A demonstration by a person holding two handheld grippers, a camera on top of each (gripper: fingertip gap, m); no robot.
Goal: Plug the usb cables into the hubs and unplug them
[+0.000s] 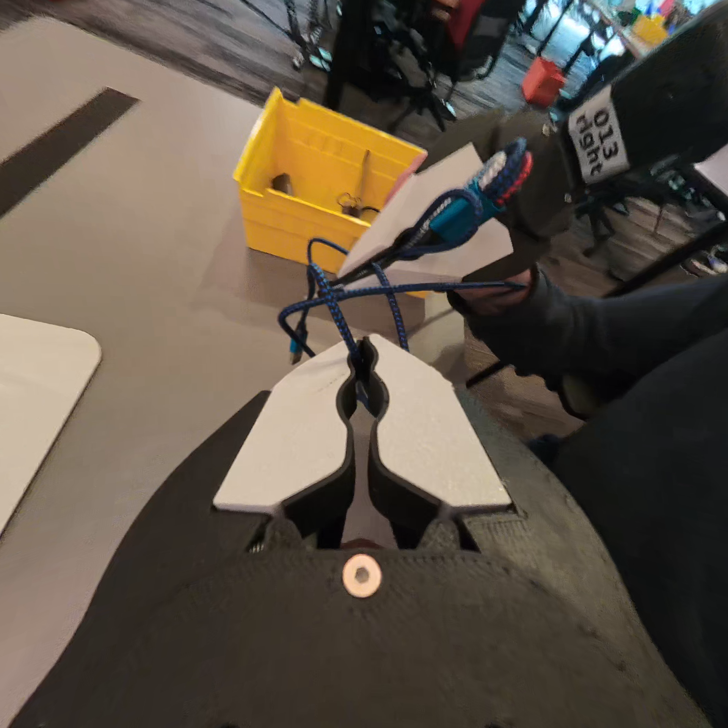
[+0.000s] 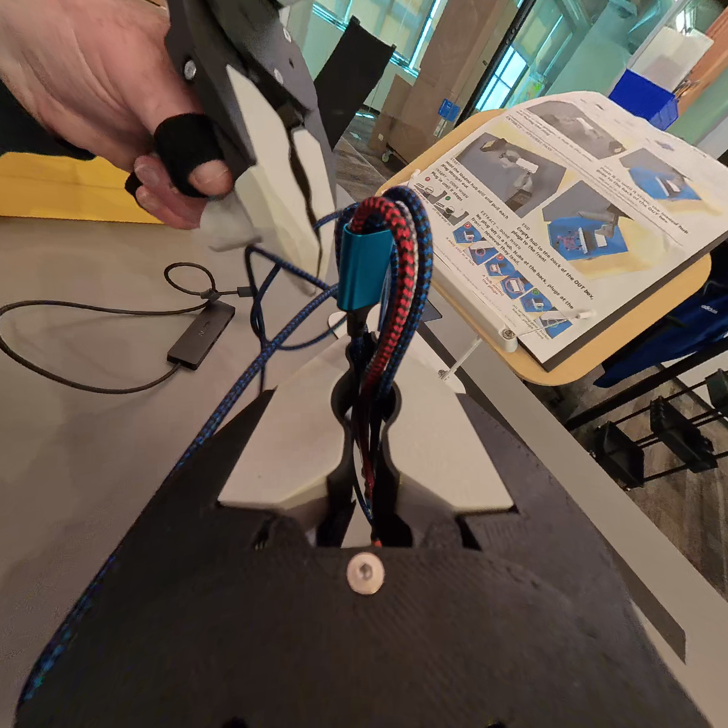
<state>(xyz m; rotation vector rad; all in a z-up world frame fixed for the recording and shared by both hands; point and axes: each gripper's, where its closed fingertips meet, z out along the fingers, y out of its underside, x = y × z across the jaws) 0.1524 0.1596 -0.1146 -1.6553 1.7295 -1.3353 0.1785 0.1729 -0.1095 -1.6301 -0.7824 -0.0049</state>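
Table [image 2: 98, 453]: grey, under both grippers.
Yellow bin [image 1: 315, 185]: far on the table, small items inside.
Instruction sheet [image 2: 571, 220]: on a tilted board, right.
Left gripper [image 1: 362, 354]: clenched on a blue braided cable [image 1: 335, 311].
Right gripper [image 2: 364, 346]: clenched on the cable bundle [image 2: 398, 252] with its teal plug [image 2: 360, 272], raised off the table.
Hub [image 2: 201, 335]: black, flat on the table, left, cabled, apart from the bundle.
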